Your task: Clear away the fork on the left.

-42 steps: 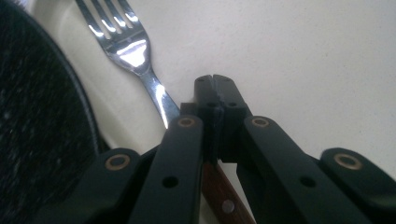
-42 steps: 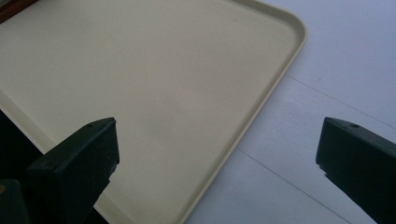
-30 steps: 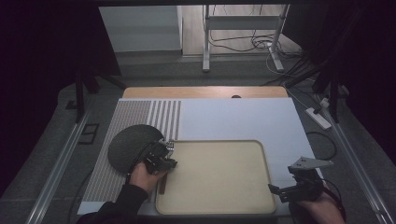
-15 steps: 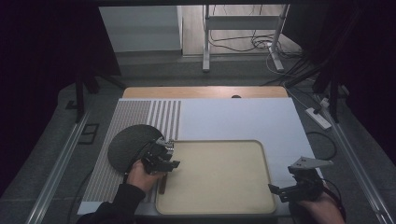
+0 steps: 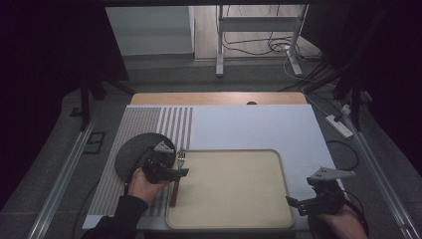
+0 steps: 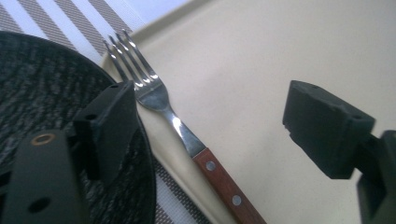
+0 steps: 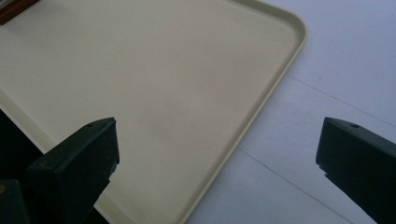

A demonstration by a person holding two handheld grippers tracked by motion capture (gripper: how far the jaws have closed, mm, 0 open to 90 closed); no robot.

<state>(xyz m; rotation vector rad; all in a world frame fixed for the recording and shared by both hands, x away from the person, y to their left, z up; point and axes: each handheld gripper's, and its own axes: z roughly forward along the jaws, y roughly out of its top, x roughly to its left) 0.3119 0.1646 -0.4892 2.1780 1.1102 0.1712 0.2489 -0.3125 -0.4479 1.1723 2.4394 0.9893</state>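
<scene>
A fork (image 5: 176, 175) with a wooden handle lies along the left edge of the beige tray (image 5: 234, 189), tines pointing away from me. In the left gripper view the fork (image 6: 187, 135) rests between the two jaws, and neither pad touches it. My left gripper (image 5: 180, 173) (image 6: 219, 112) hovers just over it and is open; its jaws have just been opening. A black round plate (image 5: 130, 158) (image 6: 42, 84) sits on the striped mat directly left of the fork. My right gripper (image 5: 294, 203) (image 7: 219, 140) stands open and holds nothing at the tray's near right corner (image 7: 261, 102).
A white mat (image 5: 249, 127) covers the table beyond and to the right of the tray. The striped placemat (image 5: 149, 124) lies at the left under the plate. The tray's inner surface is bare. Cables and a table frame (image 5: 259, 45) stand on the floor beyond.
The left gripper's jaws have spread apart and let go of the fork, which now lies on the tray's left edge. The left hand has drawn back slightly. The right hand is unmoved.
</scene>
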